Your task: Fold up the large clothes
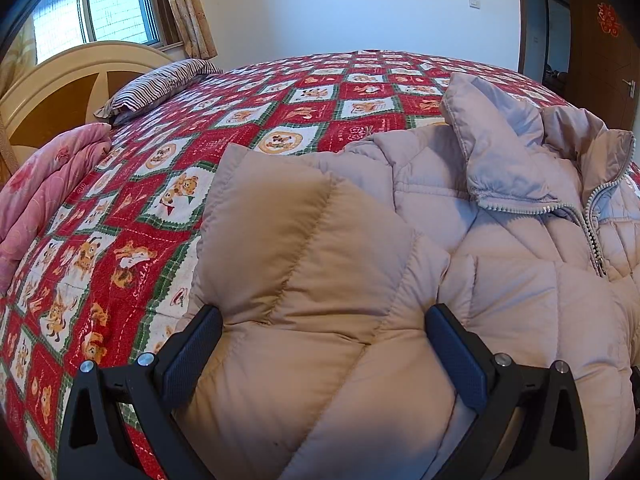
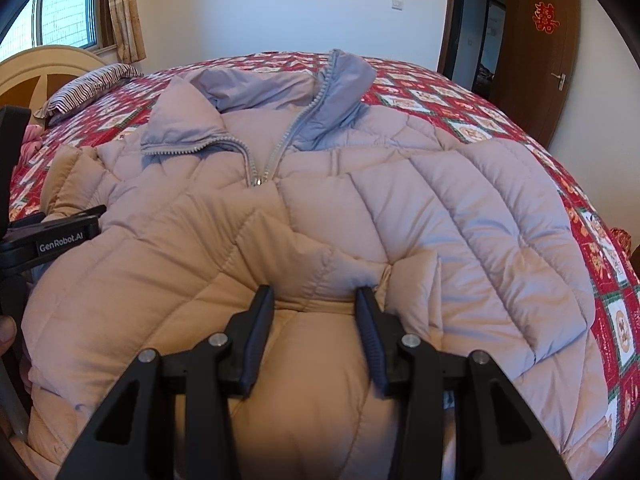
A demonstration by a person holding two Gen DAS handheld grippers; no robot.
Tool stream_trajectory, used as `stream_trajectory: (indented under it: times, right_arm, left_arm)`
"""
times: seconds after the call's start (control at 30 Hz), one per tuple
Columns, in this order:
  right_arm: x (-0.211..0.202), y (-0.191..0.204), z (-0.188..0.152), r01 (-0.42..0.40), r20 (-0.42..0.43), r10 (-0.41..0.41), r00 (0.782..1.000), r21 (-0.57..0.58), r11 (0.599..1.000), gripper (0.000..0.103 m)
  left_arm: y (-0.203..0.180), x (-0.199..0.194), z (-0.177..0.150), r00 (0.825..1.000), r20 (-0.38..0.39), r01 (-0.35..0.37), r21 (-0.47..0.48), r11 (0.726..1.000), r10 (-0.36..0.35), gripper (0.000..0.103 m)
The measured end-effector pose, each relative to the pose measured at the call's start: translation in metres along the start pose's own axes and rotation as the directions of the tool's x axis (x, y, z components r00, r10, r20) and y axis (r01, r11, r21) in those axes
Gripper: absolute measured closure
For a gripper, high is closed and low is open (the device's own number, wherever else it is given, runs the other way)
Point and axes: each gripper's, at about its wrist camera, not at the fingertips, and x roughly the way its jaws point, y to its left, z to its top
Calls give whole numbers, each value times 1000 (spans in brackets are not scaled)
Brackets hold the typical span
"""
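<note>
bedroom had a plain white wall (image 1: 360, 8) with a switch plate (image 1: 474, 2), daylight came through a curtained window (image 1: 116, 4) above a cream-and-brown headboard (image 1: 60, 84), a red patchwork bedspread (image 1: 280, 92) covered the bed, wooden door (image 2: 536, 52) stood open.

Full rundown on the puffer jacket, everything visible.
The pale pink quilted puffer jacket lies front up on the red patterned bedspread. Diamond stitching, puffy, matte fabric. Its zipper is closed up to the chest; the collar stands open. Near edge bulges up between the left gripper fingers and the right gripper fingers.
</note>
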Motion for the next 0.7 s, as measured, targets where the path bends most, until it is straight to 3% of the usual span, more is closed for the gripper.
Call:
stream_trajectory:
  times: [0.37,0.5,0.57,0.67,0.7]
  right_arm:
    - [0,4,0,21,4,-21,1000,-14,1000,58]
    - [-2,1,3,1,-7,-1,1000,-12,1000,56]
    - [-4,-3,6,-34,-22,34,999,-8,999,53]
    - [-12,-11,18,-103,-70,101,992,-27,994,43]
    - [-17,-19,26,-138,-72,137,988,-8,990,34]
  left_arm:
    - [0,1,1,1000,-3,-2,4,1000,2,1]
    - [9,-7,10,998,-49,32,10,999,-32,1]
    - [12,-21,17,998,-48,52,12,999,-52,1]
    - [24,-54,41,992,51,116,-12,993,-115,1]
    - [24,-62,51,988,77,134,-8,991,-133,1]
